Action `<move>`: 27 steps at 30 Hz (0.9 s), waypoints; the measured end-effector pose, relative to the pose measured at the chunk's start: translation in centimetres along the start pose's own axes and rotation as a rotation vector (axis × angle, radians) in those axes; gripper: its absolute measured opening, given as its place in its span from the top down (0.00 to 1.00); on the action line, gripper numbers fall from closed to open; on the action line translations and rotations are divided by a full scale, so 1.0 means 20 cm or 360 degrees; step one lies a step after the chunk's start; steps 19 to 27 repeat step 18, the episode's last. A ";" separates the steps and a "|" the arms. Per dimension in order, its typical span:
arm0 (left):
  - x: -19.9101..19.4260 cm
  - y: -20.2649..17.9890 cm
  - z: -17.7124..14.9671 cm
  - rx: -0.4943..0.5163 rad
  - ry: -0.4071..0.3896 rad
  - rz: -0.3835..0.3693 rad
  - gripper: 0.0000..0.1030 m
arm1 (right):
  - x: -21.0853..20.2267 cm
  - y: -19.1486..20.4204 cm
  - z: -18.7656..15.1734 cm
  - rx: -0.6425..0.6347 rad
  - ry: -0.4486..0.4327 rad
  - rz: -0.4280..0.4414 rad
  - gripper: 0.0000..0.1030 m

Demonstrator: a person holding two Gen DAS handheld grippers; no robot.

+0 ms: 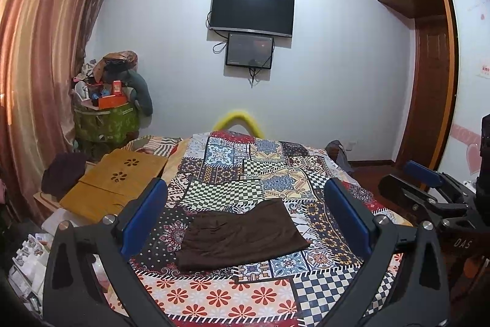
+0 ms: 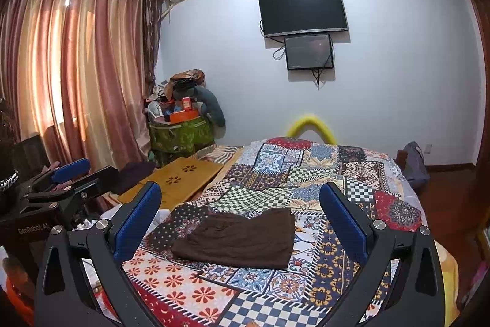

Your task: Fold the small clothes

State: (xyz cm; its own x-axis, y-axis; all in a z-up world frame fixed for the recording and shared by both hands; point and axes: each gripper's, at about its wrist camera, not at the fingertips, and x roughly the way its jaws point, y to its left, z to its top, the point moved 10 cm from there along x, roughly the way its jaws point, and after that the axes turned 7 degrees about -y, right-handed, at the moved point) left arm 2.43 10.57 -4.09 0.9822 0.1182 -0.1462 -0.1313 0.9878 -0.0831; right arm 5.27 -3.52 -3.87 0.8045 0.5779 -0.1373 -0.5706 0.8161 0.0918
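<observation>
A dark brown small garment lies flat and folded on the patchwork bedspread; it also shows in the right wrist view. My left gripper is open and empty, held above the bed's near edge with the garment between and beyond its blue pads. My right gripper is open and empty in the same way, a little to the right of the left one. The right gripper also shows at the right edge of the left wrist view, and the left gripper at the left of the right wrist view.
A wooden lap table lies on the bed's left side beside a dark cloth heap. A loaded green bin stands by the curtain. A TV hangs on the far wall. A wardrobe stands at right.
</observation>
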 end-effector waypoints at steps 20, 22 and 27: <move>0.01 -0.03 -0.03 0.0044 0.0033 -0.0004 0.00 | 0.02 0.00 -0.02 0.0006 0.0022 0.0022 0.00; 0.01 -0.03 -0.03 0.0044 0.0033 -0.0004 0.00 | 0.02 0.00 -0.02 0.0006 0.0022 0.0022 0.00; 0.01 -0.03 -0.03 0.0044 0.0033 -0.0004 0.00 | 0.02 0.00 -0.02 0.0006 0.0022 0.0022 0.00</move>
